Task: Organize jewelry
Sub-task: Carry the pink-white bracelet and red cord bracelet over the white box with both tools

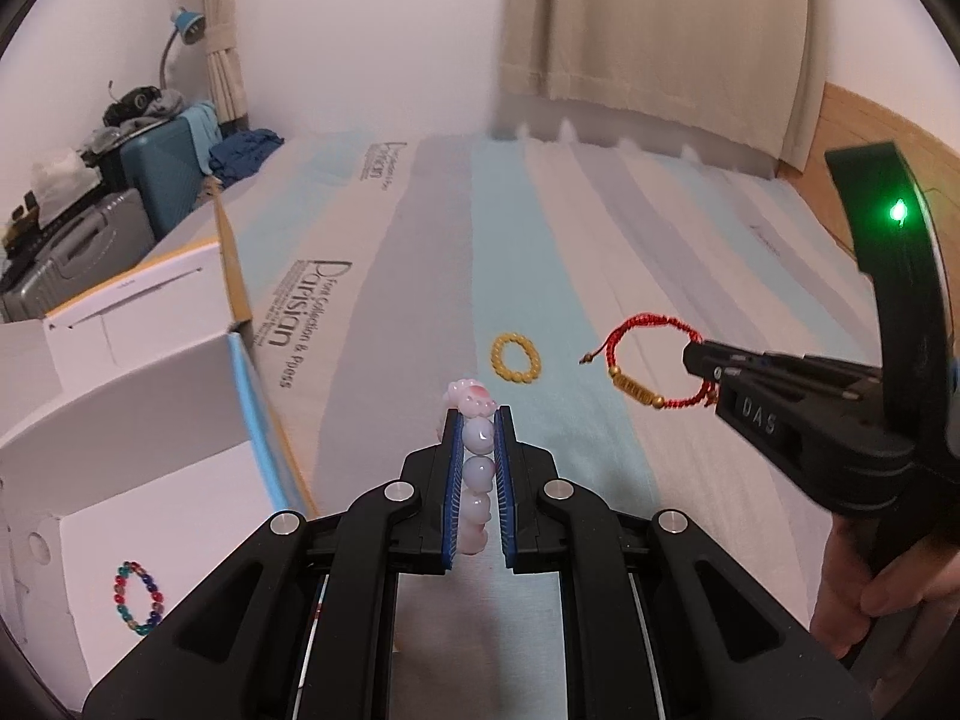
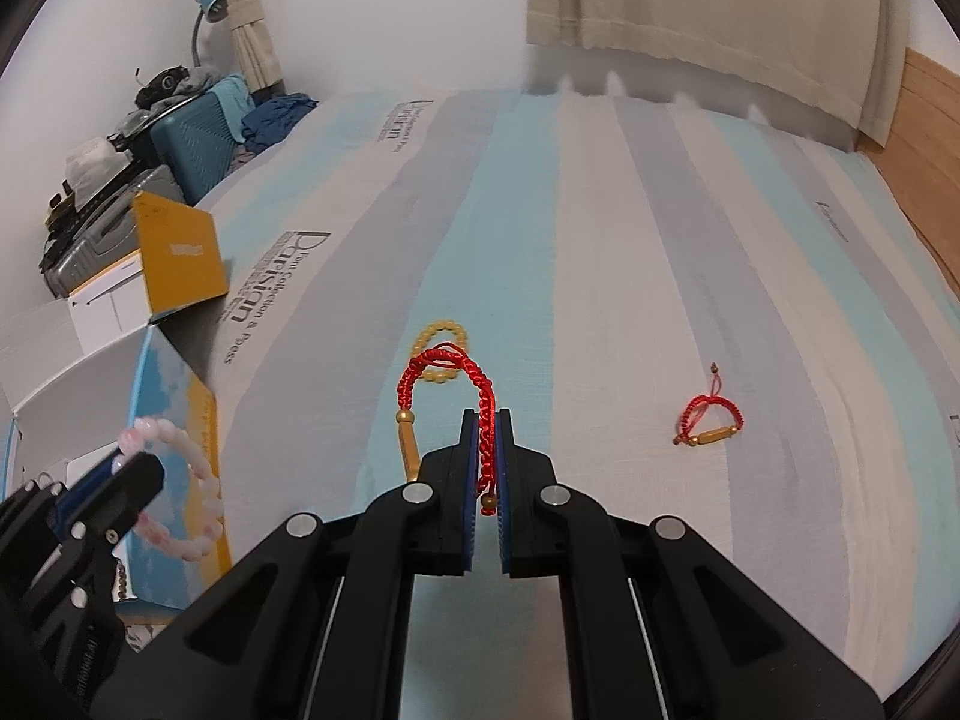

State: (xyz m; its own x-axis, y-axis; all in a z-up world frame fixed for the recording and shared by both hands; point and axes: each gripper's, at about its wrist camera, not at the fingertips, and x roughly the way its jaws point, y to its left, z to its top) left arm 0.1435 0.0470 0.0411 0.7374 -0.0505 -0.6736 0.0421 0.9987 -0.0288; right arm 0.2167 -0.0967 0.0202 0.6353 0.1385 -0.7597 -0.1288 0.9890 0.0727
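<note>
My left gripper (image 1: 478,420) is shut on a pink bead bracelet (image 1: 477,450), held above the striped bed beside the open white box (image 1: 150,480). The bracelet also shows in the right wrist view (image 2: 180,480). My right gripper (image 2: 487,420) is shut on a red cord bracelet with gold beads (image 2: 447,372), lifted off the bed; it also shows in the left wrist view (image 1: 651,360). A yellow bead bracelet (image 1: 516,358) lies on the bed between the grippers. A second red cord bracelet (image 2: 711,420) lies to the right. A multicoloured bead bracelet (image 1: 139,598) lies inside the box.
The box has an orange and blue lid (image 2: 180,276) standing open at the bed's left edge. Suitcases (image 1: 150,180) and clutter stand beyond it by the wall. Curtains (image 1: 660,30) hang at the far side. A wooden panel (image 2: 924,150) borders the right.
</note>
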